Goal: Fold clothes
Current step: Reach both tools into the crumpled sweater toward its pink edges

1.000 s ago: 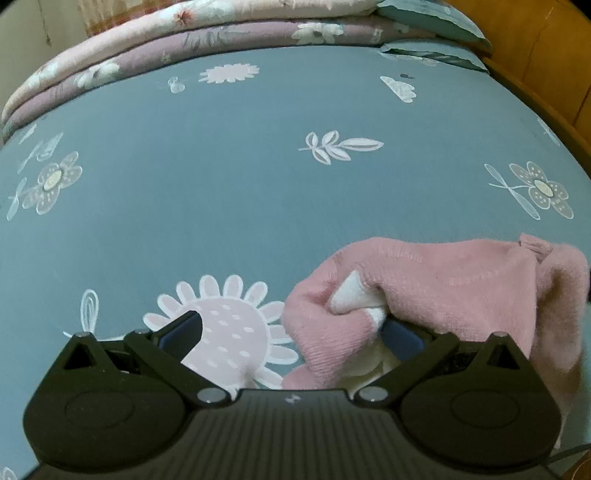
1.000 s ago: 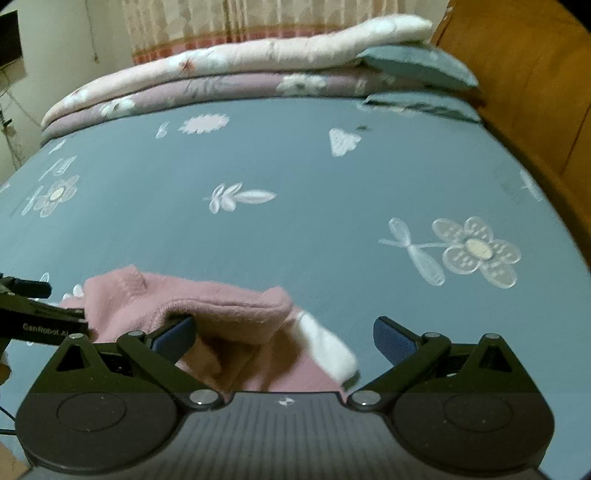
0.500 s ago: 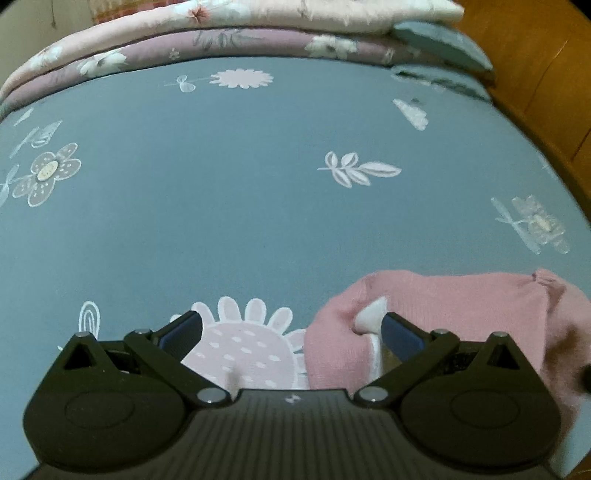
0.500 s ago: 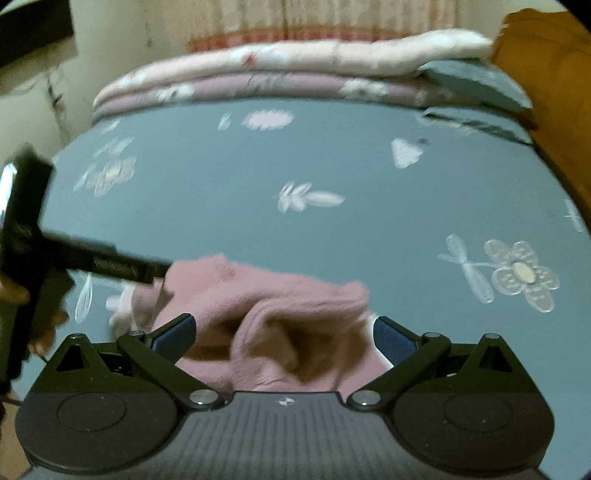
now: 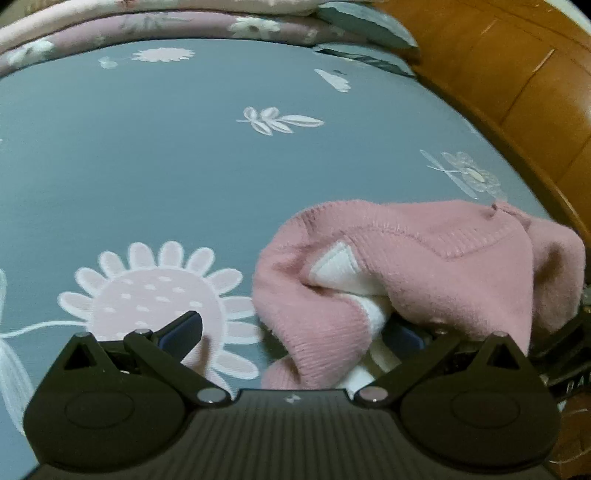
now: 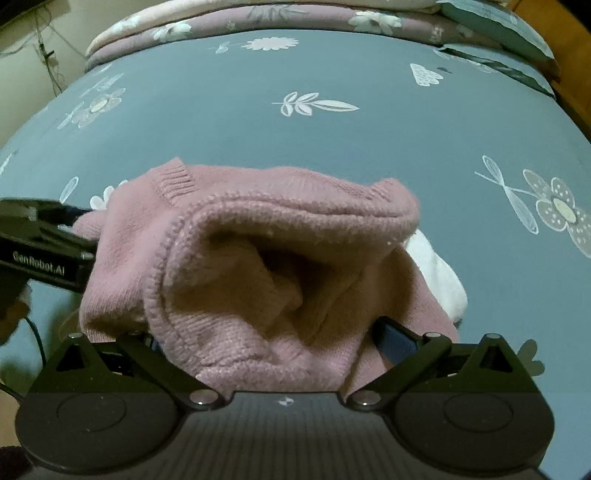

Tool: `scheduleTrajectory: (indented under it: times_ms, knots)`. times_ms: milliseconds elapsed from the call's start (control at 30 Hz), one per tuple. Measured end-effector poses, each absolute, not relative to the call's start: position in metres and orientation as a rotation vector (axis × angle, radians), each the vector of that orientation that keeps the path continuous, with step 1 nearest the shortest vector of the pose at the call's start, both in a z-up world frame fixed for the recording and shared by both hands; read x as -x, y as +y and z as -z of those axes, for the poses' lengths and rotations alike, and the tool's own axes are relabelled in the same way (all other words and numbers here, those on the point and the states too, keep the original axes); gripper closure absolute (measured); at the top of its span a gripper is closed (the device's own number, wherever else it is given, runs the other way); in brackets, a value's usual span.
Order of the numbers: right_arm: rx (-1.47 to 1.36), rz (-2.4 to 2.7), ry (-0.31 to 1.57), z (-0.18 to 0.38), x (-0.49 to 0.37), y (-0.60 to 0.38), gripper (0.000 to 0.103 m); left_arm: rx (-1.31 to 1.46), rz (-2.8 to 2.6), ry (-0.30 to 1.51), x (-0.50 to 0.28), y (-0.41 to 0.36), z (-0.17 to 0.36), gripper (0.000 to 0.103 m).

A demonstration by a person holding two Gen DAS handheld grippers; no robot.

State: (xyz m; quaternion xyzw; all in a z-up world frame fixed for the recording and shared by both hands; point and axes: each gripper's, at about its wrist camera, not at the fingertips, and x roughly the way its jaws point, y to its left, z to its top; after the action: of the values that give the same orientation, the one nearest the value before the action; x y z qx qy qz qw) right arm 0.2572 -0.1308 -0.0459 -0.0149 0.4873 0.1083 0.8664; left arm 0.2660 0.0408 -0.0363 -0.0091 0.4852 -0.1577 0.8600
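Note:
A pink knit sweater (image 5: 436, 258) with a white inner piece (image 5: 340, 273) lies bunched on the blue flowered bedsheet (image 5: 166, 166). My left gripper (image 5: 291, 334) is open at the sweater's left end; a pink fold lies between its fingers and covers part of the right fingertip (image 5: 404, 338). In the right wrist view the sweater (image 6: 258, 258) fills the middle, its opening facing me. My right gripper (image 6: 273, 341) is open with the cloth heaped between its fingers; the left fingertip is hidden under knit. The left gripper (image 6: 40, 243) reaches in at the sweater's left side.
Folded flowered quilts (image 6: 295, 14) and a teal pillow (image 5: 365, 26) are stacked at the bed's far end. A wooden headboard (image 5: 524, 85) runs along the right side. A hand (image 6: 11, 314) and a cable show at the left edge.
Both grippers have come closer to the sweater. The cloth now sits between the right gripper's fingers and covers its left fingertip. Both stay open.

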Motion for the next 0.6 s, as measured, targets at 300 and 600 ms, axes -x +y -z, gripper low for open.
scheduleTrajectory:
  times_ms: [300, 600]
  knots:
    - [0.086, -0.18, 0.985, 0.025, -0.242, -0.128, 0.003, -0.02, 0.401, 0.967, -0.26, 0.04, 0.056, 0.0]
    - [0.112, -0.216, 0.891, -0.009, -0.229, -0.125, 0.053, 0.022, 0.403, 0.991, -0.254, 0.058, 0.047, 0.002]
